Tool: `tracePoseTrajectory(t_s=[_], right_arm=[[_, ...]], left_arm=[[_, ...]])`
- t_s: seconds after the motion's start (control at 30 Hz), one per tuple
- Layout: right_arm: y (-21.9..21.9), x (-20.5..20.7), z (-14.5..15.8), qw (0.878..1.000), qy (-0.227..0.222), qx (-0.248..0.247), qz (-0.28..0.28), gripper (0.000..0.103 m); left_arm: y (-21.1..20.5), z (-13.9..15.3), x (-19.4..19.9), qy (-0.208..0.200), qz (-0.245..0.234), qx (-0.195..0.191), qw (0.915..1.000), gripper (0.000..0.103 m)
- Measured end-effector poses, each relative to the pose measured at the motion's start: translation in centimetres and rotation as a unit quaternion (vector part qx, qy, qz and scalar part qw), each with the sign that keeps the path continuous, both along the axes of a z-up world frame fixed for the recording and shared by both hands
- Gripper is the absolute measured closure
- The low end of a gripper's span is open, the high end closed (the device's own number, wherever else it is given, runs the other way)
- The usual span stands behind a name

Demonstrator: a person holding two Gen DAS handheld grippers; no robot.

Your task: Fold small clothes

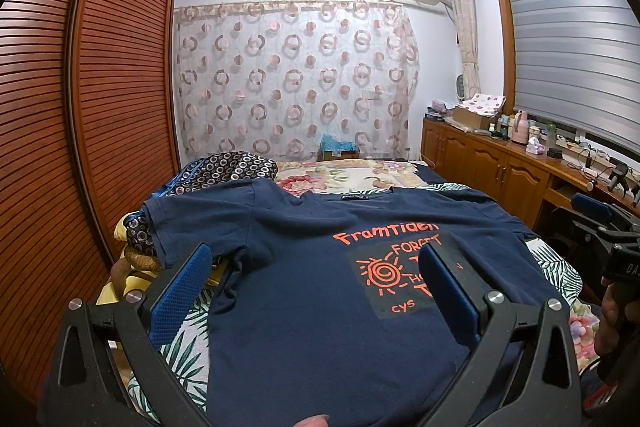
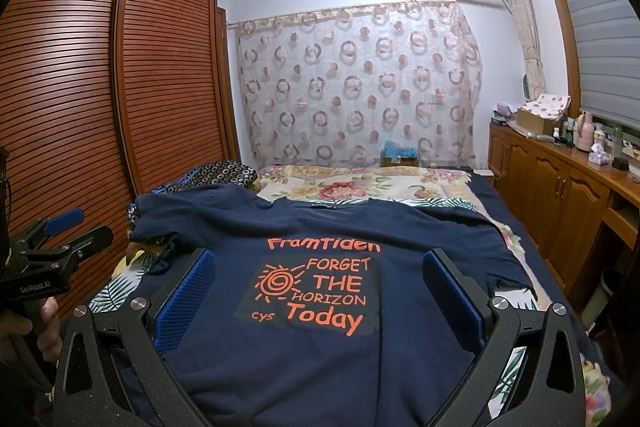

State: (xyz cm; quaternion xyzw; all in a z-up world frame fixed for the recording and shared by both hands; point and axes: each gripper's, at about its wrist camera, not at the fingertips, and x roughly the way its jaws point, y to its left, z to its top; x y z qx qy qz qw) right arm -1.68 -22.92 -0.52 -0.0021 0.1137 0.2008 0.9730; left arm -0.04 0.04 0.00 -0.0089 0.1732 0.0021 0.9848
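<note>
A navy T-shirt (image 1: 304, 267) with orange print lies spread flat on the bed, collar at the far side; it also shows in the right wrist view (image 2: 320, 227). My left gripper (image 1: 316, 267) hovers open and empty over its near half, toward the shirt's left side. My right gripper (image 2: 320, 271) hovers open and empty over the print. The right gripper also shows at the right edge of the left wrist view (image 1: 600, 227), and the left gripper at the left edge of the right wrist view (image 2: 60, 231).
The bed (image 2: 360, 187) has a floral cover. A dark circle-patterned cloth pile (image 1: 224, 169) lies at its far left. A slatted wooden wardrobe (image 1: 100, 107) stands left, a wooden cabinet (image 2: 560, 195) with bottles right, a patterned curtain (image 2: 352, 83) behind.
</note>
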Motion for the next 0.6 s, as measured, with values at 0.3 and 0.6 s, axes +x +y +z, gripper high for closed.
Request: tracePoseTrajectory(t_s=[0.3,0.6], right_arm=[[0.01,0.01,-0.03,1.000,0.000,0.002,0.000,0.000],[0.01,-0.02,-0.07,1.000,0.000,0.001,0.001,0.000]], left_arm=[[-0.01,0.00,0.00,-0.001,0.000,0.001,1.0000,0.000],[-0.01,0.00,-0.01,-0.001,0.000,0.001,1.0000,0.000]])
